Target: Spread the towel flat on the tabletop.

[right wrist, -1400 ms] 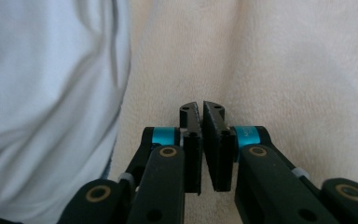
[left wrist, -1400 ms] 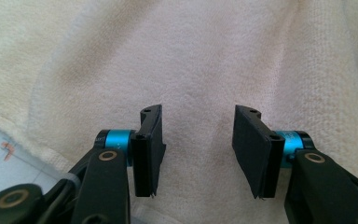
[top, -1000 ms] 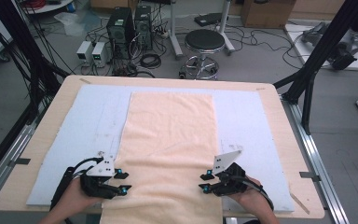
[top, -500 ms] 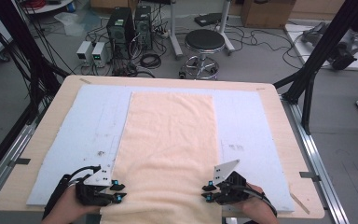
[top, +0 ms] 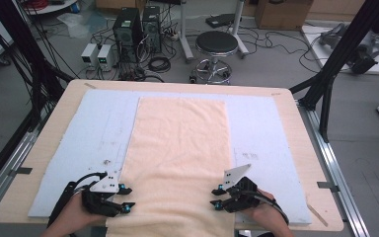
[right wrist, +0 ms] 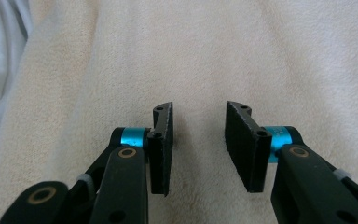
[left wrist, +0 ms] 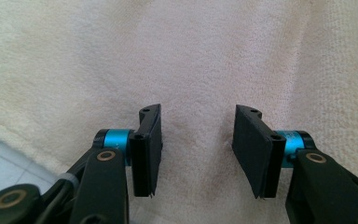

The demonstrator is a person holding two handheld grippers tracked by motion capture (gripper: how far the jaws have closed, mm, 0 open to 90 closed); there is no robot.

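A cream towel (top: 180, 148) lies flat lengthwise down the middle of a pale blue mat (top: 98, 128), its near end hanging over the table's front edge. My left gripper (top: 124, 197) rests at the towel's near left edge, pointing inward. My right gripper (top: 216, 197) sits at the near right edge, also pointing inward. In the left gripper view the left gripper (left wrist: 198, 144) stands open just above the towel (left wrist: 182, 56), nothing between its pads. The right gripper view shows the right gripper (right wrist: 199, 140) open over the towel (right wrist: 205, 51) too.
The wooden table (top: 306, 148) shows bare strips around the mat. Metal rails run along both sides. Behind the table stand a round stool (top: 216, 47), computer towers (top: 134, 27) and many floor cables. A black frame post (top: 340, 54) rises at the right.
Both grippers have slid toward the table's near edge along the towel's sides, then edged slightly forward again. Both remain open. The towel lies as before.
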